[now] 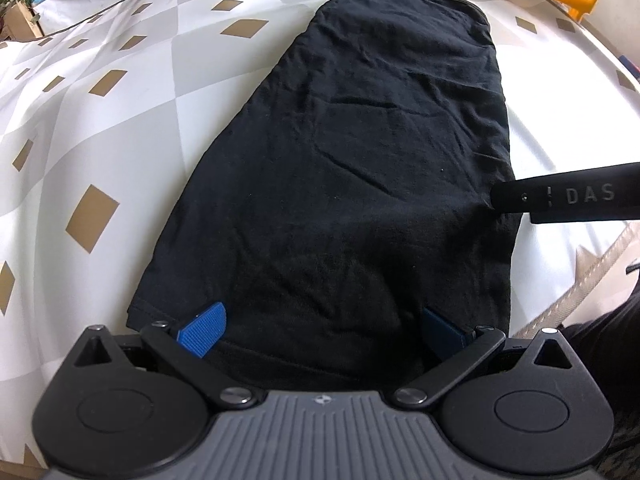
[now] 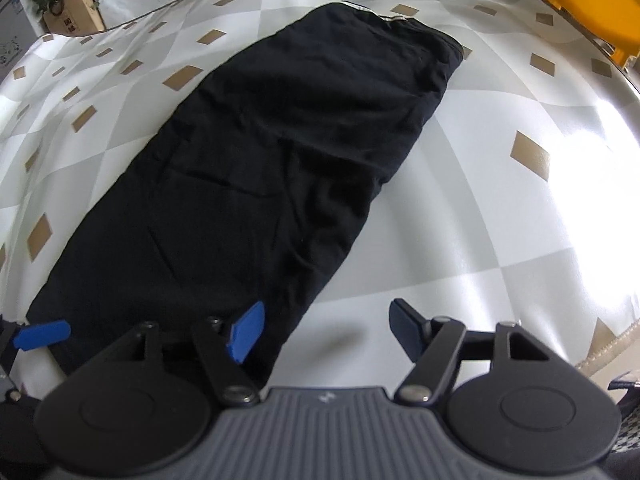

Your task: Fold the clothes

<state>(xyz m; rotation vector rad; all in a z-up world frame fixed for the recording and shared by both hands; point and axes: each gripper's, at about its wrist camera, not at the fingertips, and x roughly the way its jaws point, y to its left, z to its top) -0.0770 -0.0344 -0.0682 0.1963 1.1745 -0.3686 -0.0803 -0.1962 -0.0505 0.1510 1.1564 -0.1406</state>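
Black jersey garment [image 1: 360, 168], limp and light, lies along the bench [image 1: 100, 120]; best pinched at its near-edge hem corners. Left gripper [image 1: 320, 328] jaws stand wide astride the hem, right gripper [image 2: 324, 332] jaws wide, empty, at its corner.

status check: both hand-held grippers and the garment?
Left hand-held gripper open, straddling black garment near hem. Right hand-held gripper open at its right corner, nothing gripped. Garment flat on checkered tablecloth. Nothing in the way.
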